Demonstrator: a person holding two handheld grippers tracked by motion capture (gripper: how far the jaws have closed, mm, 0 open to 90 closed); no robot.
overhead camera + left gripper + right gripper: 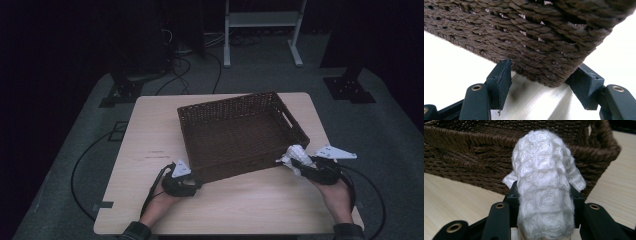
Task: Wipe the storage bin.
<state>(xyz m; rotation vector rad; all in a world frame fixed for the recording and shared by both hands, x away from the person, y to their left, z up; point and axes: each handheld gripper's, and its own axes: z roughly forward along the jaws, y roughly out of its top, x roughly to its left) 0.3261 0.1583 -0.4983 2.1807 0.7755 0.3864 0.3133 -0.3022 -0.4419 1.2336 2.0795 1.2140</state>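
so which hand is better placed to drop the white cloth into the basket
The right. The right gripper already grips the white cloth just outside the wicker basket's near right corner. The left gripper straddles the basket's near left corner, so it looks better suited to steadying it.

There is 1 table (250, 205), pale wood, and on it 1 basket (240, 132), dark brown wicker. There are 2 grippers: the left gripper (192, 184) and the right gripper (299, 165), each with 2 black jaws, held by 2 hands. There is 1 cloth (545, 187), white and knitted. On the floor beyond the table stands 1 white frame (262, 27) on 2 legs.
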